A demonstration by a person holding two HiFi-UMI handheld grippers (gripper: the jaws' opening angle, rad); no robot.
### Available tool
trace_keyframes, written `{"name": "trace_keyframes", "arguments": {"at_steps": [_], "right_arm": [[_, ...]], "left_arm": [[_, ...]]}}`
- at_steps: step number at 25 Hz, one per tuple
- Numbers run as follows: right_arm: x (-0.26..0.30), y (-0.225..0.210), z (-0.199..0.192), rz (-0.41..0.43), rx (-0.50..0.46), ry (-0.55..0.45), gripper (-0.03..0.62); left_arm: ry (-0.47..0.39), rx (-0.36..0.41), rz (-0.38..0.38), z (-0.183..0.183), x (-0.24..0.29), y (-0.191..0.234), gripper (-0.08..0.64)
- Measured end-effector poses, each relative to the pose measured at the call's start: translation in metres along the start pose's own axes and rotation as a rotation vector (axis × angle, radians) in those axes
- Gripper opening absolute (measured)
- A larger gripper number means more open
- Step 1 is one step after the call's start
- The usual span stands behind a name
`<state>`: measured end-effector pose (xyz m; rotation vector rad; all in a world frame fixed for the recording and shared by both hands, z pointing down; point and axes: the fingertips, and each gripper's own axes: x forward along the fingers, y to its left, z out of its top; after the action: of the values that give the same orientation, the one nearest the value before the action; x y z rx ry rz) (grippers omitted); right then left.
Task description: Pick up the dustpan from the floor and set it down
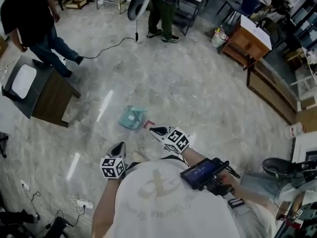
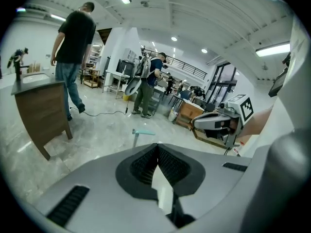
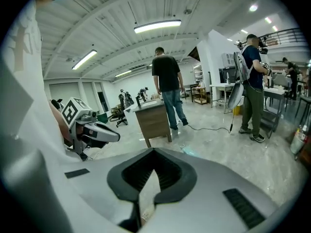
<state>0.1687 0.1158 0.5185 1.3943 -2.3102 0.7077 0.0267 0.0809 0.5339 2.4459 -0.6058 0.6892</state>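
A teal dustpan [image 1: 132, 117] lies on the grey marble floor, just ahead of both grippers. In the left gripper view the dustpan [image 2: 139, 132] shows past the jaw tips, and in the right gripper view only a teal edge of the dustpan [image 3: 187, 152] peeks over the jaws. My left gripper [image 1: 120, 145] hangs short of the pan, to its near left, jaws together and empty. My right gripper [image 1: 152, 130] is beside the pan's right edge, also shut with nothing in it. Neither touches the pan. A small red piece [image 1: 148, 124] lies by the pan.
A dark wooden cabinet [image 1: 49, 95] stands at the left with a person [image 1: 34, 19] beside it. Another person [image 1: 163, 9] stands at the back, and a black cable [image 1: 106, 47] runs across the floor. Wooden desks [image 1: 250, 43] line the right side. A power strip [image 1: 81, 203] lies at the near left.
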Motion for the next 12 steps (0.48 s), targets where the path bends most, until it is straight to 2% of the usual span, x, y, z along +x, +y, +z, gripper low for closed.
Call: {"name": "trace_keyframes", "arguments": {"at_steps": [4, 9, 12], "right_arm": [[0.013, 0.003, 0.008, -0.015, 0.004, 0.022, 0.017], [0.007, 0.011, 0.003, -0.041, -0.001, 0.023, 0.017], [0.03, 0.005, 0.016, -0.037, -0.032, 0.018, 0.017]], "left_arm": [[0.009, -0.028, 0.002, -0.004, -0.007, 0.018, 0.012], [-0.007, -0.034, 0.006, -0.011, -0.02, 0.017, 0.012], [-0.039, -0.045, 0.027, -0.004, -0.021, 0.043, 0.012]]}}
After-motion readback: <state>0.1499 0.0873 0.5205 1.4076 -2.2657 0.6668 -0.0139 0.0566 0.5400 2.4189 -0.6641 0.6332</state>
